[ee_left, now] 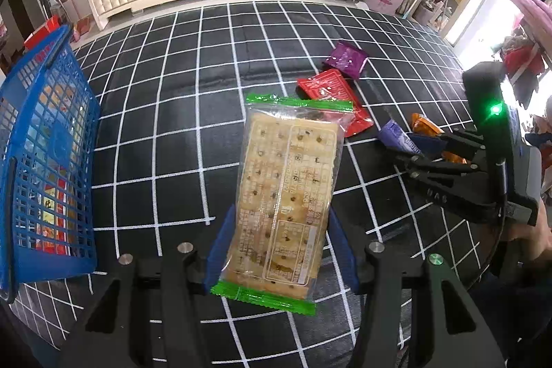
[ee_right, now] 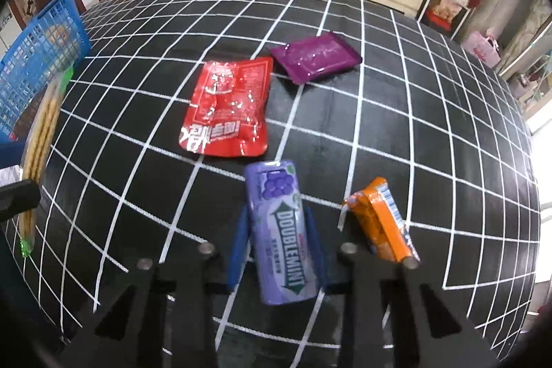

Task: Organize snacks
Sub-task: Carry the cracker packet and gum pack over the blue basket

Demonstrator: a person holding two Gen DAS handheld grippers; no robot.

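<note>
Lighting: daylight from a window (ee_left: 483,12) at far right, blown out to white in both views. Glare: specular highlights on the red packet (ee_right: 226,107) and purple packet (ee_right: 315,57). Distortion: strong fisheye; the grid cloth (ee_right: 414,126) lines bow outward (worst near the edges). Corners: black vignette. Focus: centre sharp, periphery slightly soft. Shadows: soft, faint.

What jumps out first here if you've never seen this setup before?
Each gripper grasps a snack above a black, white-gridded cloth: the left gripper a green-edged cracker pack, the right gripper a purple Doublemint pack. A blue basket stands left; red, purple and orange packets lie loose.
</note>
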